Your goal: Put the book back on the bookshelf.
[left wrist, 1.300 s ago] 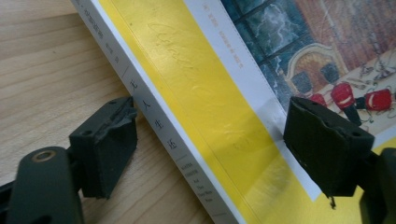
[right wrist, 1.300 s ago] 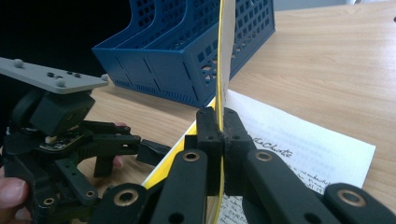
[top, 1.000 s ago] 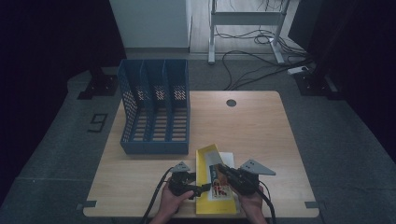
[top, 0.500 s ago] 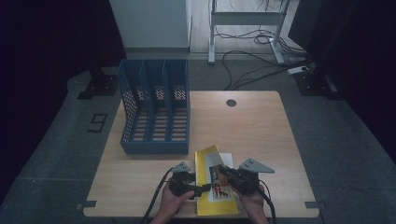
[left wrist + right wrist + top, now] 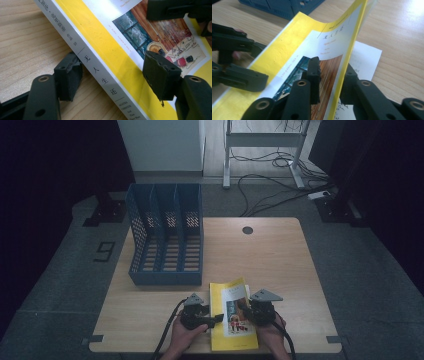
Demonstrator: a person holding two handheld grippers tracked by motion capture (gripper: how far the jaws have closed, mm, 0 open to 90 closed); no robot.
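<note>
Looks like the opening of a yellow book (image 5: 232, 312), with a hold on its spine to follow. Lies flat on the table (image 5: 270, 255) at the lower centre of the high view, just below the blue file rack (image 5: 167, 245), apart from it.

Left gripper (image 5: 216, 318): straddles the spine (image 5: 96, 72), one pad low on the wood beside it, the other over the picture on the cover. Has just been closing, book edge in between, yet stands fairly wide with no clear press on either side.

Right gripper (image 5: 243, 307): has just been opening. Stands narrowly parted, with the lifted front cover (image 5: 324, 50) upright between the pads and no firm pinch to be made out.

Next move, most likely: finish closing the left pads squarely on the spine edge before any lift, keeping the lower pad flat to the table so as to slide under. Meanwhile mind the loose cover, which could flop back down.

From above, gives the layout: rack at upper left, book between both hands, cover seemingly flat. From the right gripper view, shows instead the cover bowed up and a white page (image 5: 365, 60) bare beneath it. From the left gripper view, gives the printed spine and the gap at each pad.
</note>
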